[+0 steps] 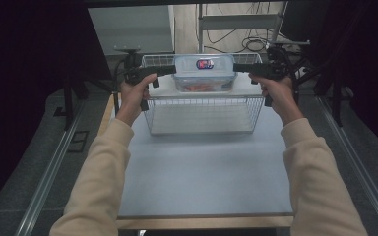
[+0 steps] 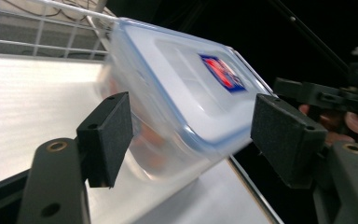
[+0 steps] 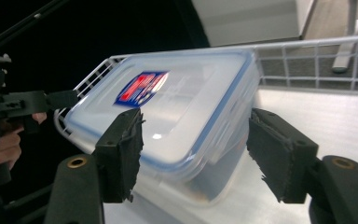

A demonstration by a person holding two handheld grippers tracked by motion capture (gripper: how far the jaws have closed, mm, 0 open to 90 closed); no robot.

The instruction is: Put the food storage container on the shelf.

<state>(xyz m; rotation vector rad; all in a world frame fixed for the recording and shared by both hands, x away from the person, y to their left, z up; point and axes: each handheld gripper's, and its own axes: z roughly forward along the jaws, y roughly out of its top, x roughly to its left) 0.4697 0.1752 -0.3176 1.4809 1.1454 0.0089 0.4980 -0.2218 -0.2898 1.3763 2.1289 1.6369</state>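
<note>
Clear lidded plastic container (image 1: 204, 73) sits in the wire basket (image 1: 202, 115), at its far side, over the basket's white floor; something orange shows through its wall. The container's image is smeared in both gripper views, so whether it rests flat on the floor or is just settling I cannot tell.

A gripper stands at each short end of the container, which reads as a two-handed carry: the box is wide and smooth, so one grip per end keeps it level while it goes down into the basket.

Left gripper (image 2: 191, 135): jaws apart, the container's end between the pads with visible gaps on both sides; no pad presses on it.

Right gripper (image 3: 196, 154): jaws likewise apart around the opposite end; left pad close to the lid rim, right pad clear of the wall.

Judgement: placement done, release under way.
</note>
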